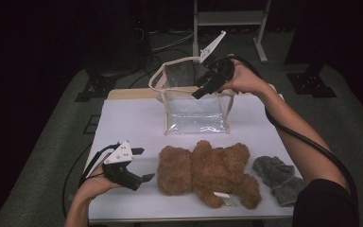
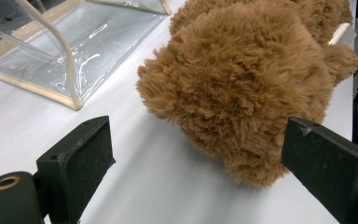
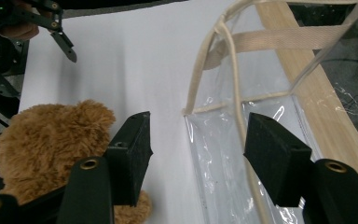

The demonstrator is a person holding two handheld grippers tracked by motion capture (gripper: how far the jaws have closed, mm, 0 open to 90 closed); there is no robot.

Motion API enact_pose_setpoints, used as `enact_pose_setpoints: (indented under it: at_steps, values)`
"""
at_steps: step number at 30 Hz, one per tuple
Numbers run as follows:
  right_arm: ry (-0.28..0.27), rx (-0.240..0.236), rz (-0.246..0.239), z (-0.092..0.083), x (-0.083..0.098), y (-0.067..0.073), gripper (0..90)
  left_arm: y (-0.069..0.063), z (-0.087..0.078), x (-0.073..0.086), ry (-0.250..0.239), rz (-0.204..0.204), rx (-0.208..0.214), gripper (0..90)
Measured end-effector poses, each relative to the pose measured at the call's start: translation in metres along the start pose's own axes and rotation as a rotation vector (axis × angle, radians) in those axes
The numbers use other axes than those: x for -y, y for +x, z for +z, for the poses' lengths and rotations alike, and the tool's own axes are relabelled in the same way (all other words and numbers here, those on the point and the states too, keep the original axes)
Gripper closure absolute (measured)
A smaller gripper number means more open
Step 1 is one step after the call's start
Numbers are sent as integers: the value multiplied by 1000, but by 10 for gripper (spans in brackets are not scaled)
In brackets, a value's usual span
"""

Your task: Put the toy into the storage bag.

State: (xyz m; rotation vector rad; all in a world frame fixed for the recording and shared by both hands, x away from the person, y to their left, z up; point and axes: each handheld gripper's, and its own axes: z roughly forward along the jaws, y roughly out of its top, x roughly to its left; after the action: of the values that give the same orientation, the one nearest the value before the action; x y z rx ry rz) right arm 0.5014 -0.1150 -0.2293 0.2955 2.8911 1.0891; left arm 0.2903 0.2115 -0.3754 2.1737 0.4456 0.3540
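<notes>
No readable text, label, brand, number or sign appears in any view. The small white tag (image 1: 223, 198) sewn to the brown teddy bear (image 1: 203, 172) is too small and blurred to show any print, and the clear plastic bag (image 1: 196, 111) standing on the tabletop (image 1: 132, 118) carries no visible lettering.

A grey knitted thing (image 1: 278, 178) (perhaps a hat) lies on the white table (image 1: 127, 123), beside dark stands.
</notes>
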Motion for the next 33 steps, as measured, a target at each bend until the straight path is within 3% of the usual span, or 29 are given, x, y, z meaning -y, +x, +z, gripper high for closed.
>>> enact_pose_setpoints:
  at_steps: [17,24,28,29,30,33]
  values:
    - [24,-6,29,27,9,-27,441,-4,2,2,10,0,-1,83]
    - [58,0,32,33,12,-29,611,-5,2,2,8,-2,-4,83]
    - [77,12,44,35,14,-27,764,-5,2,2,8,-3,-5,83]
    - [77,12,44,35,14,-27,764,-5,2,2,9,-3,-5,83]
    - [91,17,57,36,14,-25,831,-5,2,2,8,-1,-6,83]
    - [92,23,63,36,14,-23,863,-6,1,2,9,0,-5,83]
